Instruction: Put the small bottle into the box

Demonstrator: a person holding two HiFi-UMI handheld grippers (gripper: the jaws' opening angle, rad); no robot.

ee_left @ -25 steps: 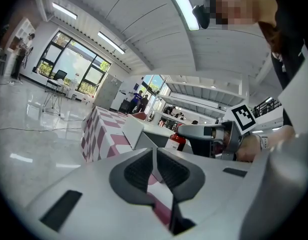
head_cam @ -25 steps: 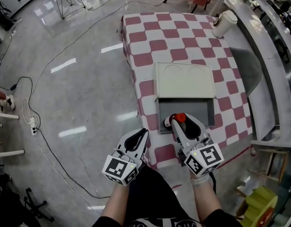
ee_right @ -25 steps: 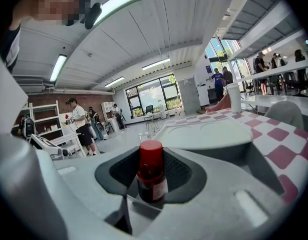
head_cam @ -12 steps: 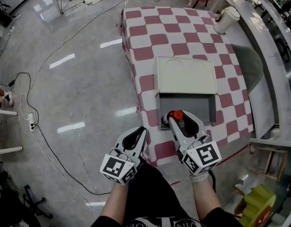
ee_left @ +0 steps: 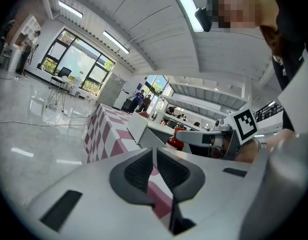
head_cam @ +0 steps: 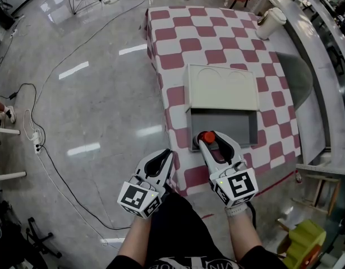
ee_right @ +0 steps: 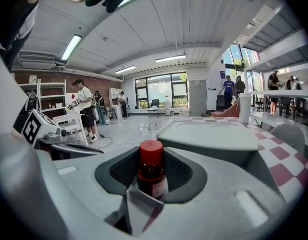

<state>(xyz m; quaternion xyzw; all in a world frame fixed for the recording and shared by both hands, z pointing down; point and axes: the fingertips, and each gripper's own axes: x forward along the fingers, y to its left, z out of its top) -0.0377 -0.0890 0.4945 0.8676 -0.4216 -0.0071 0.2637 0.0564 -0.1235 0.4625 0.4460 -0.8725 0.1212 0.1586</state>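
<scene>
Right fingers: the pads [ee_right: 180, 170] are clamped on the small bottle [ee_right: 150, 170], one on each side of its body. The bottle stands upright, with its red cap above the pads.
Small bottle: held over the near left corner of the box [head_cam: 231, 125]. From the head view I cannot tell whether it touches the box's grey bottom.
Right gripper: the right gripper [head_cam: 208, 140] reaches in across the box's near edge. Its marker cube [head_cam: 234, 186] sits back from the box on the person's side.
Left fingers: the two dark pads [ee_left: 136, 169] are drawn together with only a thin slit between them, and nothing is held there.
Left gripper: the left gripper [head_cam: 161, 162] hangs apart from the box, off its near left corner and past the table edge, over the floor.
Box: open. It is a grey tray with its pale lid [head_cam: 221, 88] laid back flat on the far side, joined along the tray's far edge.
Table: the red and white checked cloth [head_cam: 189, 41] runs under the box and out beyond it on the far, left and right sides.
Cup: a pale cup [head_cam: 271, 22] stands well beyond the box's far right corner.
Cable: a dark cable [head_cam: 46, 156] lies on the glossy floor, well to the left of the box.
</scene>
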